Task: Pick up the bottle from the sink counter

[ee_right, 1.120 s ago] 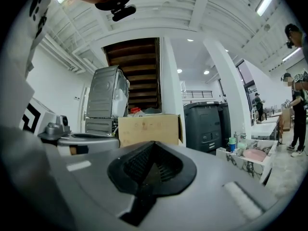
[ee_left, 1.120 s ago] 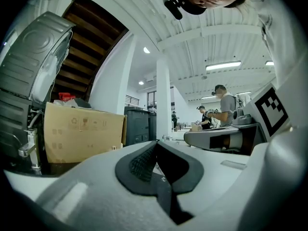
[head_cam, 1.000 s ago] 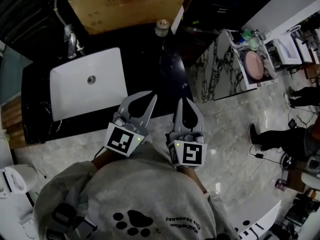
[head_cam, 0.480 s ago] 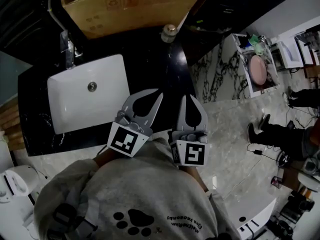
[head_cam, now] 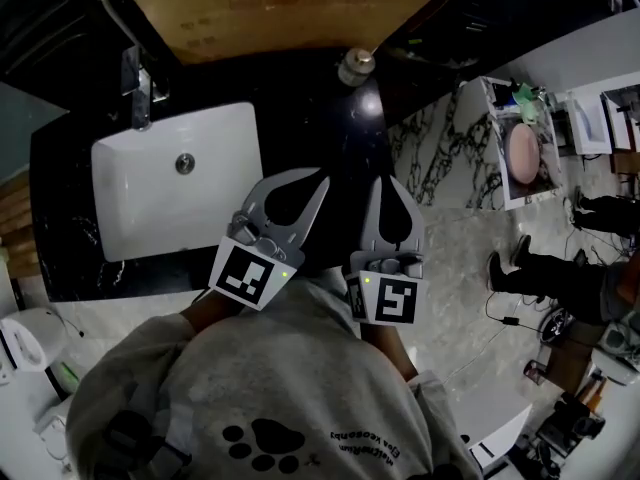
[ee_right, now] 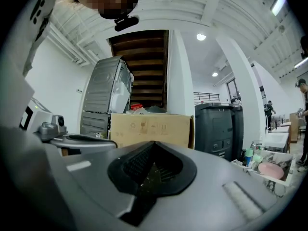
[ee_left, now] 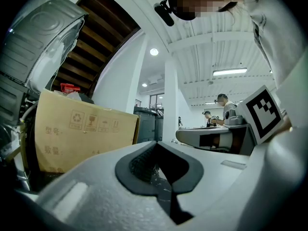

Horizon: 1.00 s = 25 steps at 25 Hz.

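Left gripper [head_cam: 316, 180] and right gripper [head_cam: 388, 181] shut, empty, side by side over the surface's [head_cam: 300, 118] near edge. Bottle [head_cam: 355, 67] well ahead of both tips, just beside the cardboard box [head_cam: 290, 8].

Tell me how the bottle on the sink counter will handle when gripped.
The bottle stands upright, so a sideways nudge could tip it. Its dark, rounded body looks smooth, so it may slip in a grip, or roll once tipped.
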Available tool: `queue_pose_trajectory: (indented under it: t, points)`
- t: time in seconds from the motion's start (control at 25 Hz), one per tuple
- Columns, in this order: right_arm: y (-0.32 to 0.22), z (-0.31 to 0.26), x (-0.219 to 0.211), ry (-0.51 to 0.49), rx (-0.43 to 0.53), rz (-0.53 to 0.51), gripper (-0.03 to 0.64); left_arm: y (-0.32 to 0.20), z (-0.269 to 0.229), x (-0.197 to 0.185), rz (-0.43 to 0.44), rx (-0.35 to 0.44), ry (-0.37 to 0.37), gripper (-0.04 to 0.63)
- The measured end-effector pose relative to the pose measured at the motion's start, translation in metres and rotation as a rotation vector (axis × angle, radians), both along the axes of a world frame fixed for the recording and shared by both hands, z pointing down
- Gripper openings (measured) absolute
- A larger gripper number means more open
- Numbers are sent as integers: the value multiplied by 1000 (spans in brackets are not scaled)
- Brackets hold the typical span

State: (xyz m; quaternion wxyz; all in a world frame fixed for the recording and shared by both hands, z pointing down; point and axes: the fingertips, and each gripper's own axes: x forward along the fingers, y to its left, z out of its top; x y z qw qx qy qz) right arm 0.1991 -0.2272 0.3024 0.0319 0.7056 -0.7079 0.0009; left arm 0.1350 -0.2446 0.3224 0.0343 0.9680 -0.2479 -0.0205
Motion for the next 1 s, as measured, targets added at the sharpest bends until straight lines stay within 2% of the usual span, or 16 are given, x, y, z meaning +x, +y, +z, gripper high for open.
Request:
queue_pose_trajectory:
  t: [0.2,0.36,0.56,1.0]
  points:
    - [-26,2,13,19,9,-49,2,-15,1,11,-26,-9,9,2]
    - [-41,19,28,41,-8,-92,2,-24,11,19,-38,4,-26,2]
    - [-68,29,34,9,-6,-168,2,-38,26,33,-62,-5,-55,2]
    - [-122,77,61,-6,-29,-196,2,-67,60,63,-67,-29,-42,2]
